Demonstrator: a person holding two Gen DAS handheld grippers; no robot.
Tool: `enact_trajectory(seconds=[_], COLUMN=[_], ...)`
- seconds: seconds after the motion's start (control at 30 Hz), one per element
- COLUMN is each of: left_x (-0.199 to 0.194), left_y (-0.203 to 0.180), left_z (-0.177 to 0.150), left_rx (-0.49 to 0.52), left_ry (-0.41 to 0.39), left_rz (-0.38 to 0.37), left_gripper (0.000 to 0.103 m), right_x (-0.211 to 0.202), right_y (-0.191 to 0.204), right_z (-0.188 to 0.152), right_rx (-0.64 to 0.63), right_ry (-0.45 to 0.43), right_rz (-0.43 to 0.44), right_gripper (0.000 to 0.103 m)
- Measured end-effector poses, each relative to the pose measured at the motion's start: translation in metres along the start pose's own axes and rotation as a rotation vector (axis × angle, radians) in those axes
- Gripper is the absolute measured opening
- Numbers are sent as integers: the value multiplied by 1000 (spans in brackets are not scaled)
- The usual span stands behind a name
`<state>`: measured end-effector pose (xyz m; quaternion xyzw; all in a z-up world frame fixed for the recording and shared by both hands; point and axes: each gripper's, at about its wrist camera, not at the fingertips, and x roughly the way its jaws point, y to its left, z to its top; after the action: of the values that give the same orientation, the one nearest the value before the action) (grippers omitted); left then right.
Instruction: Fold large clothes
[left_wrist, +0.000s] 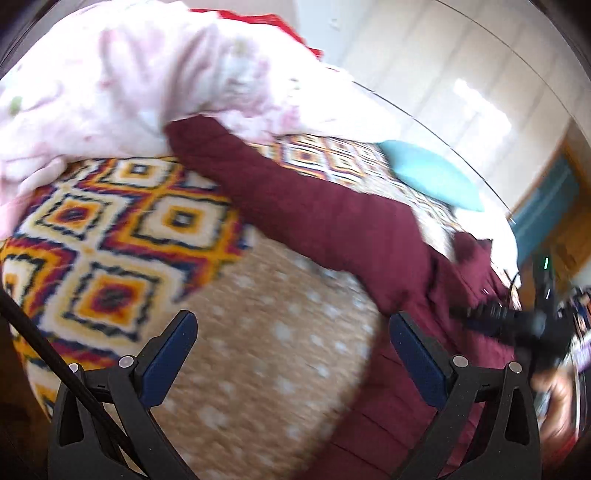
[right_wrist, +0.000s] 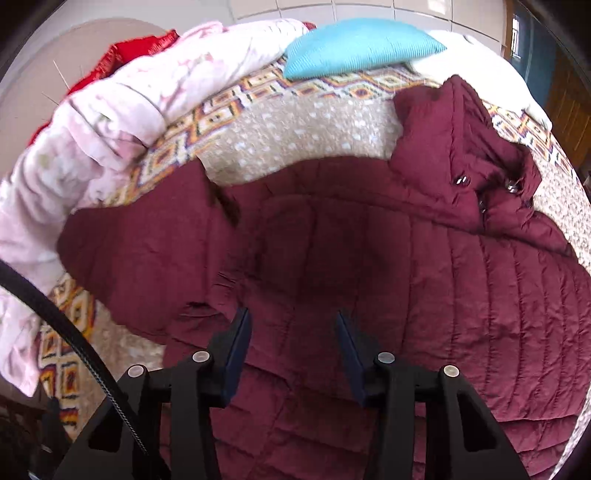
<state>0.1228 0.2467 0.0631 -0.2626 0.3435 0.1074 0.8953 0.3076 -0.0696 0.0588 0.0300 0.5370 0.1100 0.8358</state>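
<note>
Both grippers (left_wrist: 291, 325) (right_wrist: 293, 325) agape — jacket (right_wrist: 369, 258) flat

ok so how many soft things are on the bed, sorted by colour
maroon quilted puffer jacket: 1
pale pink floral quilt: 1
light blue ribbed cushion: 1
shiny red fabric bundle: 1
beige white-spotted blanket: 1
multicolour diamond-pattern bedspread: 1
total: 6

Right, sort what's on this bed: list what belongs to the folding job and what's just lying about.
For the job:
- maroon jacket, spread on the bed
- left gripper, open, over the bedspread
- right gripper, open, over the jacket

Lying about:
- pink quilt, bunched up
- blue pillow
- red cloth behind the quilt
- patterned bedspread
</note>
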Motion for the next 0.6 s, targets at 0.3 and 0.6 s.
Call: enact_trajectory(seconds=[0.3,0.6], left_x=[13,-8], left_y=[23,107], left_z=[12,43], left_rx=[-29,-211], left_ry=[16,-120], left_rz=[40,317], left_gripper=[103,103], right_x=[12,-24], right_y=[14,139], right_z=[-6,-11], right_rx=[-40,-287], right_ry=[8,-51], right_rz=[-106,90], right_gripper=[51,67])
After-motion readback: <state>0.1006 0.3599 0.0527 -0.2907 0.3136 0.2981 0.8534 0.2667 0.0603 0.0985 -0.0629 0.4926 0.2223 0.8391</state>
